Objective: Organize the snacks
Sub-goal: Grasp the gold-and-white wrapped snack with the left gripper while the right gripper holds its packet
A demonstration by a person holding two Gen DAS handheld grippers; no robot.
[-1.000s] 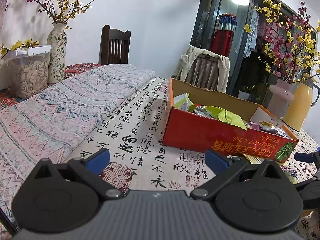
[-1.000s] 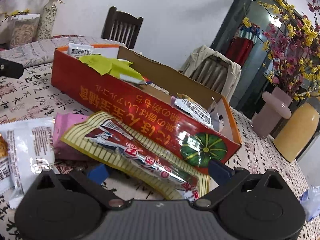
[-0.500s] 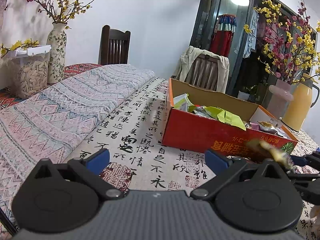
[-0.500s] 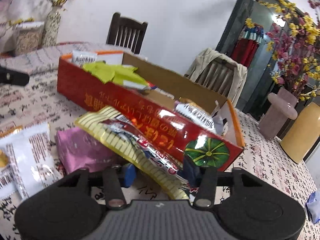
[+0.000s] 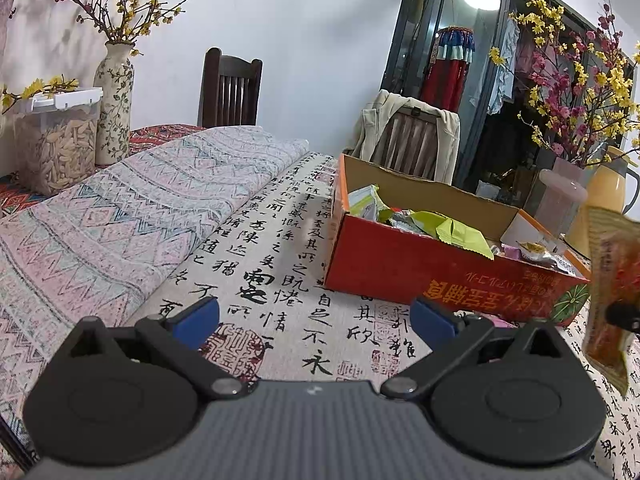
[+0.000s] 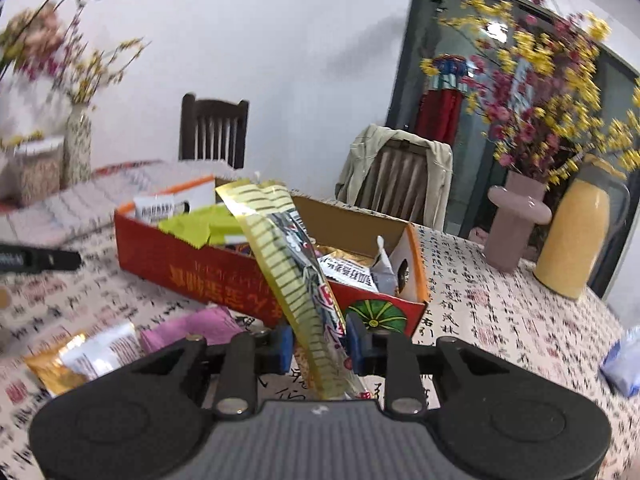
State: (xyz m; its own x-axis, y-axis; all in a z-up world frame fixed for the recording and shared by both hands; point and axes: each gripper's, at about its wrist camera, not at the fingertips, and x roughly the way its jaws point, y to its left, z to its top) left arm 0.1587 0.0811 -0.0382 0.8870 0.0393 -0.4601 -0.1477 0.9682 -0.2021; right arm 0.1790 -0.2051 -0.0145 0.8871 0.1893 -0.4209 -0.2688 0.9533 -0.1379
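A red cardboard box (image 5: 400, 264) with several snack packets in it stands on the calligraphy tablecloth; it also shows in the right wrist view (image 6: 192, 264). My right gripper (image 6: 320, 344) is shut on a long yellow-striped snack packet (image 6: 288, 256) and holds it lifted, upright, in front of the box. That packet shows at the right edge of the left wrist view (image 5: 612, 280). My left gripper (image 5: 314, 320) is open and empty, low over the cloth left of the box.
A pink packet (image 6: 192, 326) and a white-and-gold packet (image 6: 80, 356) lie on the cloth before the box. A pink vase (image 6: 516, 220) and a yellow jug (image 6: 576, 232) stand at the right. A seed jar (image 5: 60, 140), a flower vase (image 5: 114, 104) and a folded patterned cloth (image 5: 120, 216) lie left.
My right gripper closed on the yellow-striped packet and lifted it off the table to upright in front of the box. My left gripper stayed put and open.
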